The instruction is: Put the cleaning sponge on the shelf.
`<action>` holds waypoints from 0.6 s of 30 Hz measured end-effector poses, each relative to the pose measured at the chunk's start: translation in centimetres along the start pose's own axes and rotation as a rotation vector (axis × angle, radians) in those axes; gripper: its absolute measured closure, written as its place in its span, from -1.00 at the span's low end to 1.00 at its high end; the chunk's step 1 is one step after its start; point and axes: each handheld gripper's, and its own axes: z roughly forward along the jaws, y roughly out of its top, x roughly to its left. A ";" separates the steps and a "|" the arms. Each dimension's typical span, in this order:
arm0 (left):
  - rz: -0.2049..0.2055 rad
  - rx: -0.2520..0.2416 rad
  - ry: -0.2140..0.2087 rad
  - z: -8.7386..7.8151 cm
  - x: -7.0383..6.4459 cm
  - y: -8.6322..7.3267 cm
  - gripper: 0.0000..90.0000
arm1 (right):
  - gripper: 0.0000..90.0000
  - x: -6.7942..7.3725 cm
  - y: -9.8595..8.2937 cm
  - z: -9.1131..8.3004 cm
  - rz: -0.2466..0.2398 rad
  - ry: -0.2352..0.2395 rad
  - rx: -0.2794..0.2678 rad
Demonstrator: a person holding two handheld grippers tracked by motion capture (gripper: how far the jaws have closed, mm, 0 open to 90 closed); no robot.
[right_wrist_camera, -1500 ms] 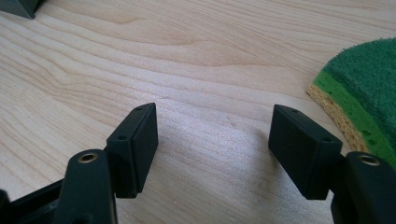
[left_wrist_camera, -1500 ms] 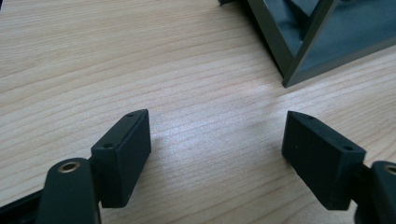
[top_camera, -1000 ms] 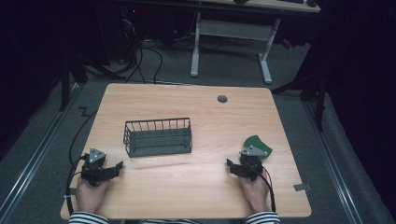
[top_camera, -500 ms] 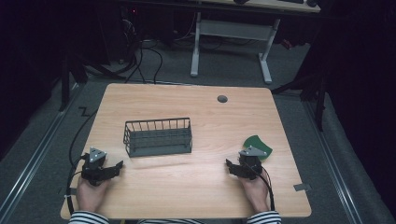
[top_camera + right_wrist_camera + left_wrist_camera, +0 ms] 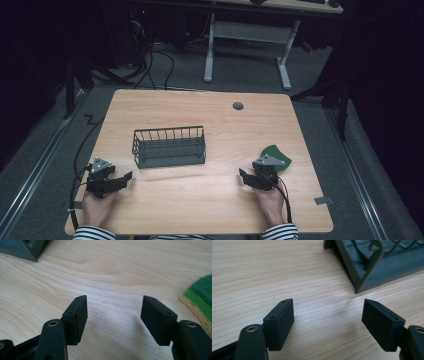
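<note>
Both claws are resting spread and empty; we are reaching our right claw [image 5: 248, 179] for the sponge [image 5: 276, 156] just beside it, squaring up first.

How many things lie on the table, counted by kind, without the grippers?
Wire basket: 1
Green sponge: 1
Total: 2
</note>
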 end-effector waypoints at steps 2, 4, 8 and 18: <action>0.025 0.003 -0.013 -0.3 -0.4 0.4 -0.41 | -0.09 0.3 0.4 0.0 -0.010 0.012 -0.012; 0.037 0.006 -0.022 -0.5 -0.6 0.8 -0.40 | -0.08 0.5 0.8 0.2 -0.007 0.035 -0.008; 0.058 -0.002 -0.038 -0.6 -1.1 1.4 -0.37 | -0.04 1.2 1.6 0.5 -0.028 0.068 -0.003; 0.127 0.005 -0.066 0.1 -3.0 2.4 -0.19 | 0.06 4.0 3.7 1.8 -0.046 0.168 0.004</action>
